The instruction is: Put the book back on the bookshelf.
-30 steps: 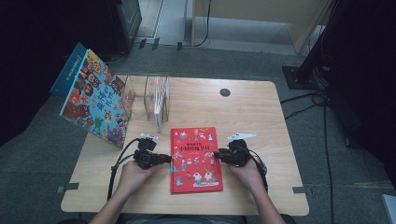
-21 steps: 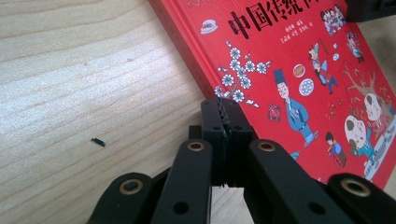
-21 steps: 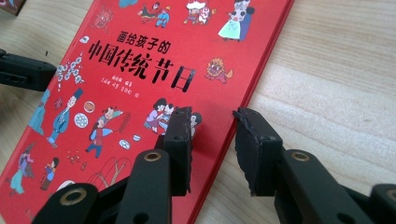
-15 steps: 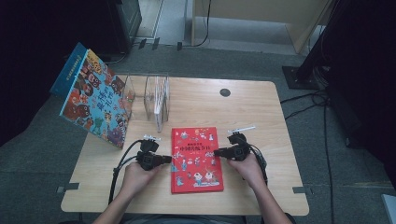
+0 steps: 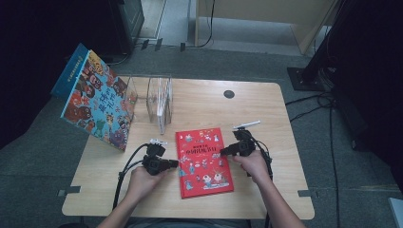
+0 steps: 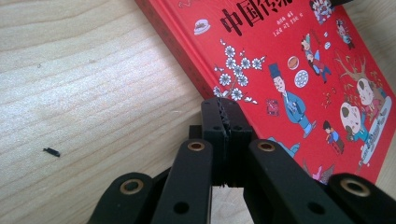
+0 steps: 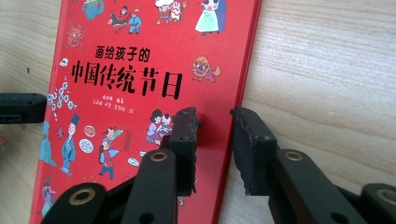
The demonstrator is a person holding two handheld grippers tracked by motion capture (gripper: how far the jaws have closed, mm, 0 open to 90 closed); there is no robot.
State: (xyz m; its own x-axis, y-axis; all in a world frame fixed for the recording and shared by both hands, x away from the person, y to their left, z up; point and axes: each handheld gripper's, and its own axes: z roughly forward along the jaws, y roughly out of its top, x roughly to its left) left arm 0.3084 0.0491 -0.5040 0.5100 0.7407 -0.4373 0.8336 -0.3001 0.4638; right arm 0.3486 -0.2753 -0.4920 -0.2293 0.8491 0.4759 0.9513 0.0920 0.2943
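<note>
Both grippers (image 5: 177,164) (image 5: 222,152) flank the flat red book (image 5: 203,160).

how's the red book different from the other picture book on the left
The red book lies flat near the table's front, between the two grippers; the blue-edged book stands tilted at the table's left edge. The red book's cover is mostly plain red with small figures; the blue-edged book's cover is crowded with many colours and looks larger. Both are illustrated books with cartoon figures.
</note>
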